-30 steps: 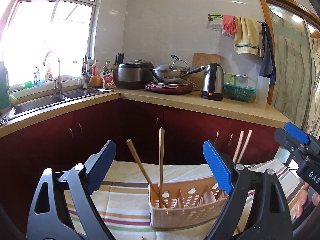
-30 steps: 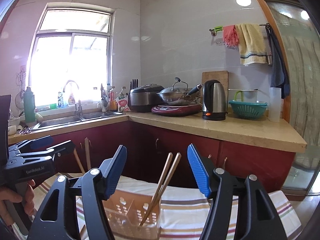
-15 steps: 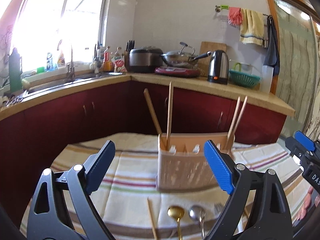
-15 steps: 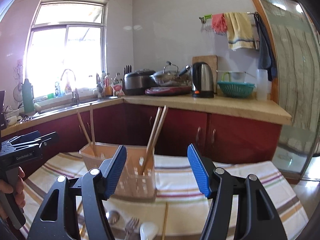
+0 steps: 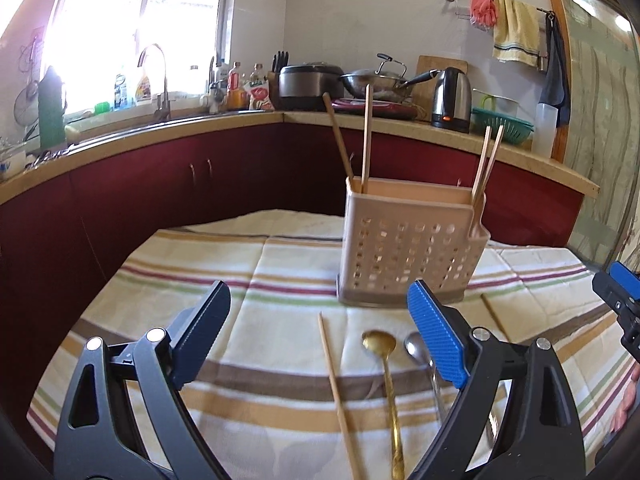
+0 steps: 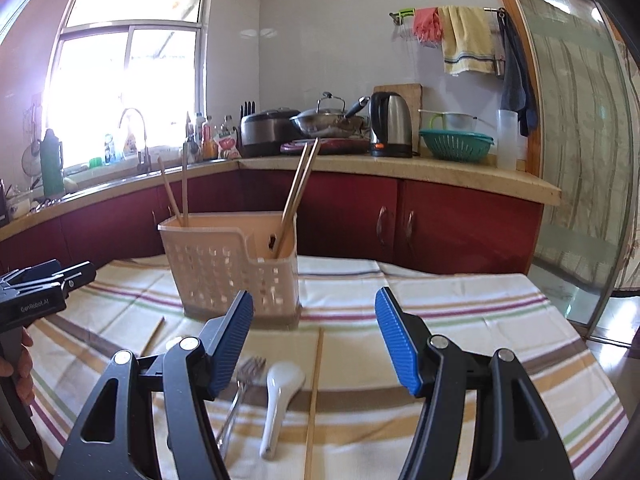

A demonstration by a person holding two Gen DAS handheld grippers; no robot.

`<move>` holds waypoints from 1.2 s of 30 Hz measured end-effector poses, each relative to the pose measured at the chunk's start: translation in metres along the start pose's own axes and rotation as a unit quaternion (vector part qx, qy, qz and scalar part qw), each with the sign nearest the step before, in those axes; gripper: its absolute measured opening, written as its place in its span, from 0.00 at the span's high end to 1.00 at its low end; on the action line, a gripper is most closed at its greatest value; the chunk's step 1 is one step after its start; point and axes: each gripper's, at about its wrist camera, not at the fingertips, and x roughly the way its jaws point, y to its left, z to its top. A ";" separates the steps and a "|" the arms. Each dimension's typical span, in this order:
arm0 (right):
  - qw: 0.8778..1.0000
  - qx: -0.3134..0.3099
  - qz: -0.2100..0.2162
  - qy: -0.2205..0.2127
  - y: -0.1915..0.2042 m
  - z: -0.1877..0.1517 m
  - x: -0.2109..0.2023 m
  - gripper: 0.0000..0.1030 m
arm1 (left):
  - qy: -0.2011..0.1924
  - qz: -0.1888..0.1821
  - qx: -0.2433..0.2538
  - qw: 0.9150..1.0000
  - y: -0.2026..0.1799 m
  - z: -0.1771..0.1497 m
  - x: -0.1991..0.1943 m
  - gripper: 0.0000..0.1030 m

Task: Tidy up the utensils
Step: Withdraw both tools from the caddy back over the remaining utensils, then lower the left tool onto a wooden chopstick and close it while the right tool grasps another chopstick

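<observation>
Loose chopstick lies dead ahead of each empty, wide-spread claw.

Left claw: chopstick runs 12 to 6 between its jaws, rack at 1. Right claw: stick likewise lengthwise, white spoon just at 9 of it.

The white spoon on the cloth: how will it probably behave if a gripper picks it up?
The white spoon looks glossy, like ceramic, so it may slip between the pads and could chip if dropped. It seems stiff and will likely keep its shape. Its curved handle may pivot if pinched near one end.
</observation>
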 end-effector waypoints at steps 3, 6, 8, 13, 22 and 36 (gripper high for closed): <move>1.000 -0.002 -0.002 0.006 0.001 -0.012 -0.005 0.40 | 0.007 0.004 -0.003 1.000 0.004 -0.012 -0.002 0.14; 1.000 -0.005 -0.004 0.008 0.002 -0.021 -0.010 0.40 | 0.014 0.007 -0.004 1.000 0.007 -0.024 -0.004 0.14; 1.000 -0.008 -0.007 0.009 0.003 -0.026 -0.012 0.40 | 0.016 0.008 -0.007 1.000 0.008 -0.032 -0.006 0.14; 1.000 -0.010 -0.009 0.016 0.002 -0.038 -0.019 0.40 | 0.027 0.005 -0.006 1.000 0.010 -0.052 -0.011 0.14; 0.999 -0.007 -0.010 0.035 -0.004 -0.062 -0.024 0.45 | 0.064 0.002 0.002 0.998 0.010 -0.092 -0.015 0.18; 0.999 -0.001 -0.006 0.044 -0.007 -0.082 -0.031 0.46 | 0.115 -0.020 0.022 0.993 -0.012 -0.127 -0.012 0.40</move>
